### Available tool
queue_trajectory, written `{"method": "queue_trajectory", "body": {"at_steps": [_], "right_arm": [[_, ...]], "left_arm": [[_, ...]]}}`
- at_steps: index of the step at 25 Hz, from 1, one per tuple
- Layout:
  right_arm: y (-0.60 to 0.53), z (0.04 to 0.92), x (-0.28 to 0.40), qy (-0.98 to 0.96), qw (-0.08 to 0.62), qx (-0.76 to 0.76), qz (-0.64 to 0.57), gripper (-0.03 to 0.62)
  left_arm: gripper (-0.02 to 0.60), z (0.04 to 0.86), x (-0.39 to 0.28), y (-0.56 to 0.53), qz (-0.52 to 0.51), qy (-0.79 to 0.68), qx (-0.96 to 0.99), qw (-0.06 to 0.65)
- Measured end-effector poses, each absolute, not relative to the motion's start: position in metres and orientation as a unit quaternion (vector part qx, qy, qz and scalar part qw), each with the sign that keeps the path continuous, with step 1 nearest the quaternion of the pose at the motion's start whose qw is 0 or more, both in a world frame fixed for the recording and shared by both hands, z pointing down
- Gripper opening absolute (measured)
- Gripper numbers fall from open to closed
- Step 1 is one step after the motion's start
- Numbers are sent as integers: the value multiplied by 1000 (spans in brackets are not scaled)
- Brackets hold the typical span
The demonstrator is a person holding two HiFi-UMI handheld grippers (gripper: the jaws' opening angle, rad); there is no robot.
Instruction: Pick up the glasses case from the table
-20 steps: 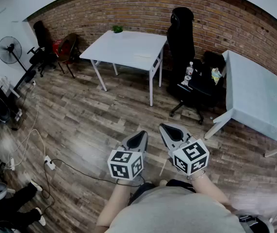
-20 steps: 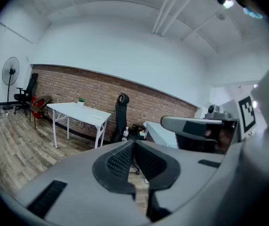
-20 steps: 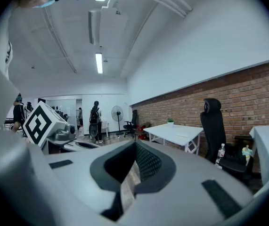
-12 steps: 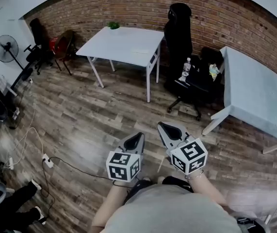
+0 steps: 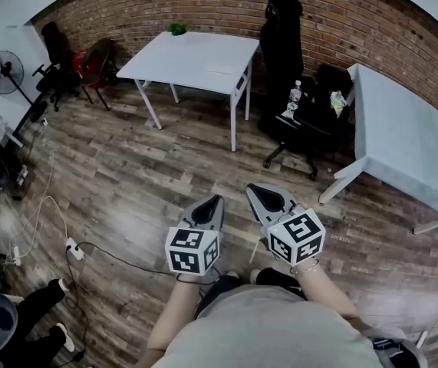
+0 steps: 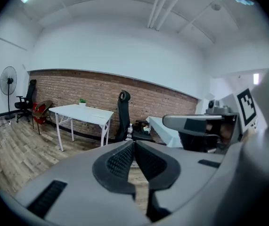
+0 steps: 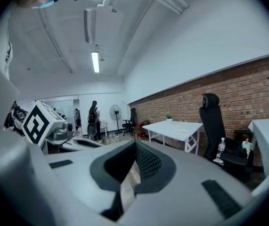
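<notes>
Above wooden floor (image 5: 126,175), two closed hand-held grippers (image 5: 217,201) (image 5: 253,188)

Bright, even ceiling strip light (image 7: 95,61), strong fisheye warp, dark corners

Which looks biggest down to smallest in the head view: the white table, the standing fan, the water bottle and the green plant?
1. White table, clearly the largest.
2. Standing fan.
3. Water bottle and green plant: both tiny and too alike to rank.
This is apparent size only, since their distances from the camera differ.
</notes>
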State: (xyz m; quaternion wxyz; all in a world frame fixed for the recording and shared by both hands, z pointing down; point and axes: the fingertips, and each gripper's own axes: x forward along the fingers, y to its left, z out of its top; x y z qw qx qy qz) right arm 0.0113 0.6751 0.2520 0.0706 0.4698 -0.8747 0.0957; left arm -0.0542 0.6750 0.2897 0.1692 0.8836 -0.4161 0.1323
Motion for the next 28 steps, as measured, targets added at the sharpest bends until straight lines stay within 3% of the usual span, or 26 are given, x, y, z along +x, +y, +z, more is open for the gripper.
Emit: {"method": "queue_trajectory", "body": {"at_steps": [8,16,28], "right_arm": [[677,274,-15,-862,83,486,115,-2],[654,295,-38,-864,95,479,126,-2],[530,308,-11,-867,79,475,129,-2]], "left_arm": [[17,308,-68,676,134,-410,888,160],[17,331,-83,665,134,-404,882,201],[17,341,-86,538,129,-428,870,208]]}}
